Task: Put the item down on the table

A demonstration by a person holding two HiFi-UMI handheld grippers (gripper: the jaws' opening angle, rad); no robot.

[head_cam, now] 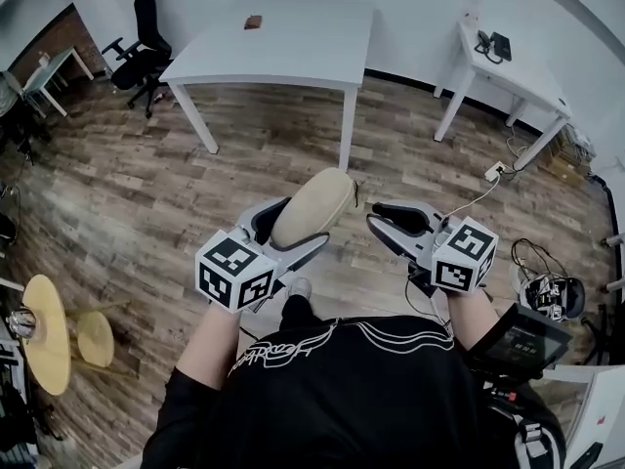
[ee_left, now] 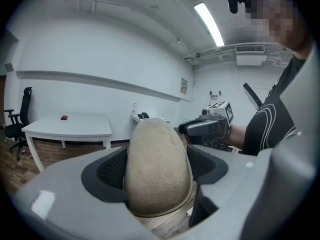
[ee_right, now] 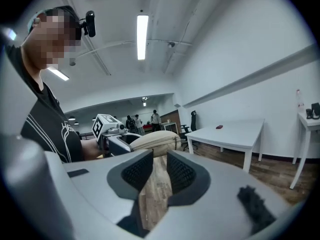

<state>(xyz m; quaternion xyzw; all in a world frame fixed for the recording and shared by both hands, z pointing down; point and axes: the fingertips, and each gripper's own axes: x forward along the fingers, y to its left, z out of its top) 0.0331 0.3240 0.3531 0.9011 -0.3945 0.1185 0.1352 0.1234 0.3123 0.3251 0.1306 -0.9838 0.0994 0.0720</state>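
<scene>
Fingers around tan pouch above wood floor, white table beyond

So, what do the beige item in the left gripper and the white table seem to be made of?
The beige item: probably suede-like fabric, matte and finely napped, with a seamed rim. The white table: likely painted or laminated board, smooth, evenly pale.

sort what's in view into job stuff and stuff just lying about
Job: pouch, held in the left gripper; white table.
Lying about: red thing on that table; office chair; side desk; right gripper, open and empty.
</scene>
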